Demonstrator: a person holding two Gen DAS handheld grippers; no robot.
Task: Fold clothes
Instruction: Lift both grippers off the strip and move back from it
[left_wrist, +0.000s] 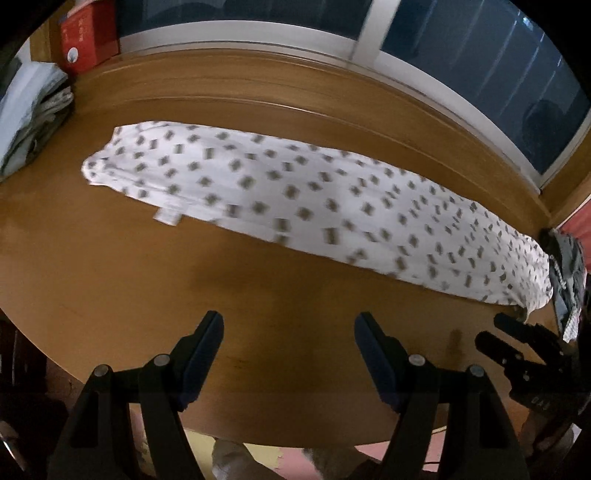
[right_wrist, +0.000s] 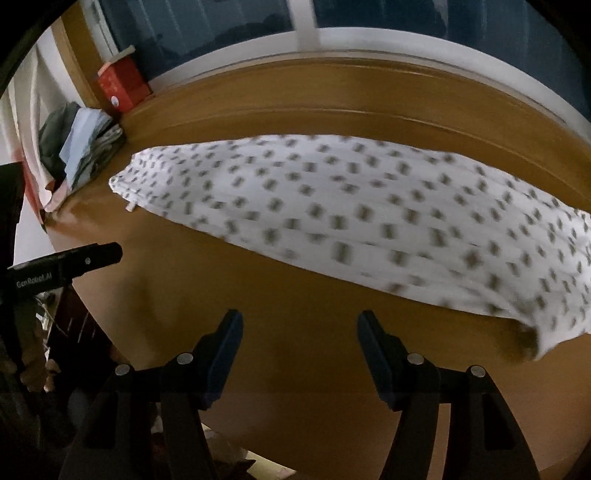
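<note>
Here, wooden table (left_wrist: 110, 258) under a window (left_wrist: 461, 44). Across its middle, long white patterned garment (left_wrist: 295, 199) lying flat, folded into a strip. Far left corner: stack of clothes (right_wrist: 85, 151), then red box (right_wrist: 123, 86). Nearest, left gripper (left_wrist: 289, 325) and right gripper (right_wrist: 300, 325), both spread wide, empty, above bare wood.

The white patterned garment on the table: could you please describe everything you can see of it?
The white garment is thin-looking fabric printed with small grey-brown motifs. It lies folded into a long, narrow strip, fairly flat on the wooden table. A small tab sticks out near its left end, and its right end reaches the table's edge. Neither open gripper touches it.
</note>
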